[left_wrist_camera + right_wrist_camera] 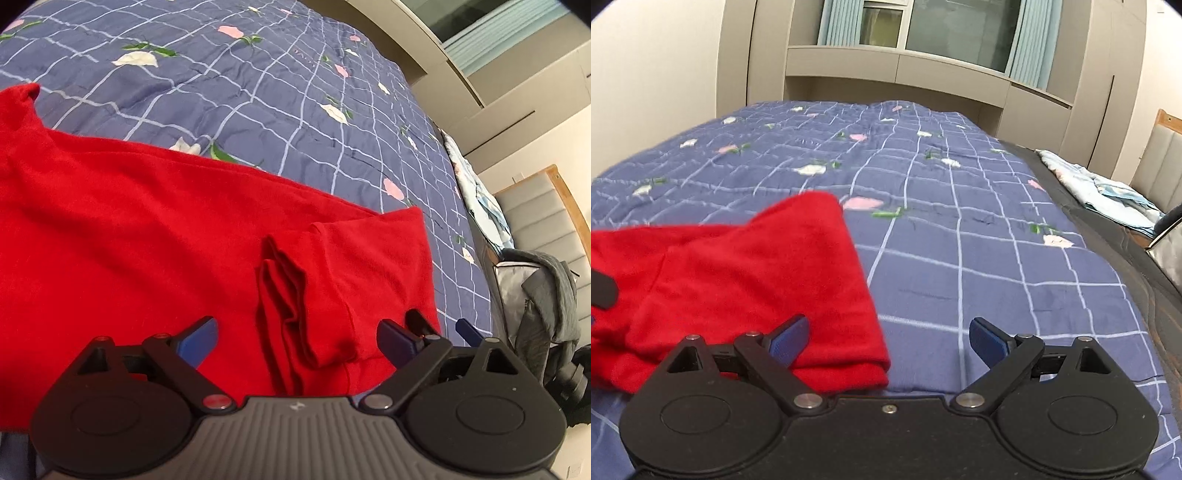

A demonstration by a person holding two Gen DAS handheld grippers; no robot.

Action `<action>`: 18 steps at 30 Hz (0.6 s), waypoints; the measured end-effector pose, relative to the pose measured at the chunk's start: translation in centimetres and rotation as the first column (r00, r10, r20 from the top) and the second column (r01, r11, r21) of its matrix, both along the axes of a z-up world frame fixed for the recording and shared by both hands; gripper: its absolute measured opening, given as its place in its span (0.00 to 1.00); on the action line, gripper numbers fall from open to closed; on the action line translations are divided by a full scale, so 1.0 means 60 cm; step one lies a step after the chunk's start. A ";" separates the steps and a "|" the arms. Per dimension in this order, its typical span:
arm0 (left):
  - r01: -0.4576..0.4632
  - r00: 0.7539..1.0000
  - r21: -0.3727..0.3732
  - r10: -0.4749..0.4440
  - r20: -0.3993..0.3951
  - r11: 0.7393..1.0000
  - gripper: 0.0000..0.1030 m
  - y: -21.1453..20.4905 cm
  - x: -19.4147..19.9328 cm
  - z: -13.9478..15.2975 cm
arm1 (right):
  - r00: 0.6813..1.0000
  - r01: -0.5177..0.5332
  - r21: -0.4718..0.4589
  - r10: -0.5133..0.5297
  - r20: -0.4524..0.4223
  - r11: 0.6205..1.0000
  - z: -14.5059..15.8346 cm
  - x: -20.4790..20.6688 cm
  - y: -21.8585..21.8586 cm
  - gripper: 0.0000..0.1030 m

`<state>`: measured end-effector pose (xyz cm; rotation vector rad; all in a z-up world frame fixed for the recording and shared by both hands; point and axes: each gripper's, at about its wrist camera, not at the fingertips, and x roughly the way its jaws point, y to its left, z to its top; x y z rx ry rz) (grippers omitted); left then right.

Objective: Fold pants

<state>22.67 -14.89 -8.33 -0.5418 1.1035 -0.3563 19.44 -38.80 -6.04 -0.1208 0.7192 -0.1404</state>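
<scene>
Red knit pants (147, 236) lie across the blue checked floral quilt (258, 92), filling the frame's lower left. Left gripper (297, 341) and right gripper (888, 341) both hover spread apart, holding nothing. Bunched folds at lower centre may get pinched unevenly, making a crooked fold.

Plain bright red pants (147, 229) are lying on a slate-blue quilt (960, 240) showing a pale grid with pink and white flowers and green leaves, beneath pale teal curtains (842, 22).

pants (147, 229) on bedspread (258, 92), left gripper (297, 341) over them, right gripper (888, 341) beside their edge
</scene>
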 end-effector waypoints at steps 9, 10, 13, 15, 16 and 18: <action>-0.026 0.999 -0.045 0.025 -0.028 0.999 0.70 0.004 0.000 -0.001 | 1.000 -0.022 0.001 0.022 0.016 1.000 0.012 -0.016 0.008 0.94; -0.020 0.999 -0.056 0.019 -0.030 0.998 0.66 0.003 -0.001 0.000 | 1.000 -0.020 0.006 0.020 0.009 1.000 0.008 -0.016 0.008 0.94; -0.004 0.999 -0.055 0.002 -0.034 0.998 0.61 -0.007 0.000 -0.002 | 1.000 -0.005 0.033 0.005 0.004 0.999 0.002 -0.016 0.005 0.96; -0.010 0.999 -0.049 0.008 -0.039 0.999 0.52 -0.010 0.003 -0.006 | 1.000 0.002 0.042 -0.002 0.004 0.999 0.000 -0.017 0.002 0.97; -0.011 0.999 -0.045 0.010 -0.039 0.999 0.43 -0.012 0.005 -0.008 | 1.000 0.003 0.042 -0.003 0.005 0.999 -0.001 -0.017 0.002 0.97; -0.008 0.999 -0.038 0.006 -0.038 0.999 0.27 -0.015 0.008 -0.008 | 1.000 0.005 0.041 -0.005 0.004 0.999 -0.001 -0.017 0.003 0.97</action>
